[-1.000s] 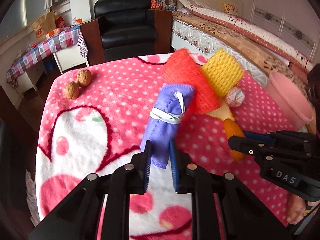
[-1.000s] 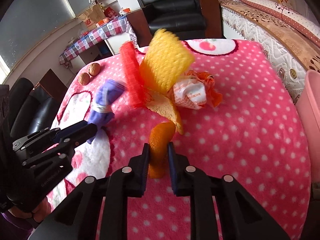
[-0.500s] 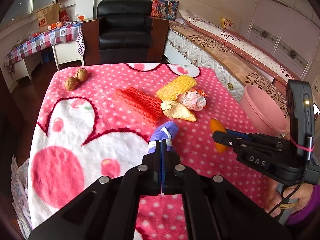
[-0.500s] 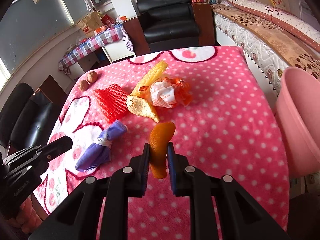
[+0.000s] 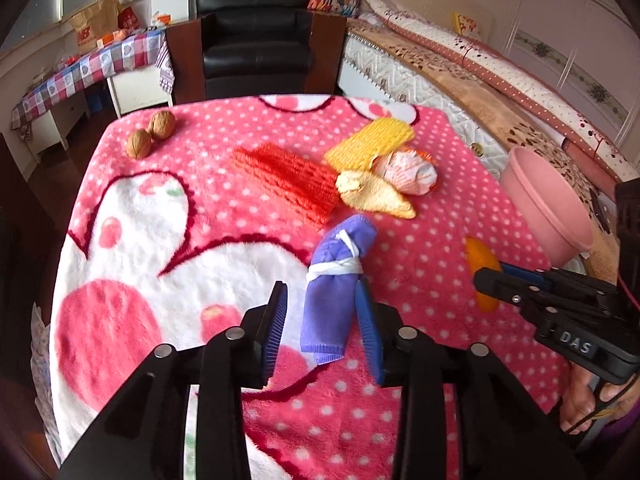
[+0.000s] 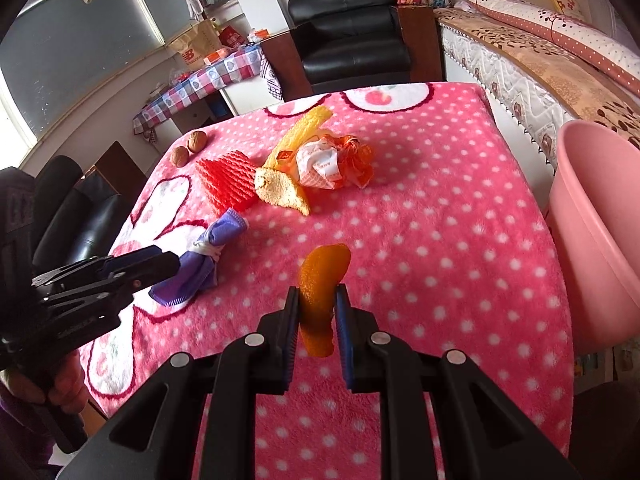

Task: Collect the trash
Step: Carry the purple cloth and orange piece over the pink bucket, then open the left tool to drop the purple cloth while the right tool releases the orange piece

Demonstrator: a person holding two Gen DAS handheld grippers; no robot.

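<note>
Right fingers: my right gripper [image 6: 316,320] is pinched tight on the orange peel [image 6: 320,300]. The peel sticks up past the tips and hangs a bit below them.
Left fingers: my left gripper [image 5: 322,320] has just been opening. The purple cloth roll [image 5: 334,292] lies between the pads. One pad is right beside it, and the other stands apart, so nothing is squeezed.
Just past the fingers: the yellow peel piece [image 5: 374,196], the red foam net [image 5: 286,178], the yellow foam net [image 5: 368,142] and a crumpled wrapper [image 5: 408,170] lie close together on the pink spotty blanket [image 5: 200,216].
Far off: two walnuts [image 5: 150,136] sit well beyond the fingers, near the far edge.
Where it goes: I think the pink bin [image 6: 596,224], off to the right of my right fingers.
Doing it well: I should keep the squeeze on the peel until it is over the bin's mouth, then let go.
Hand pose: both grippers point down at a slant over the blanket.
</note>
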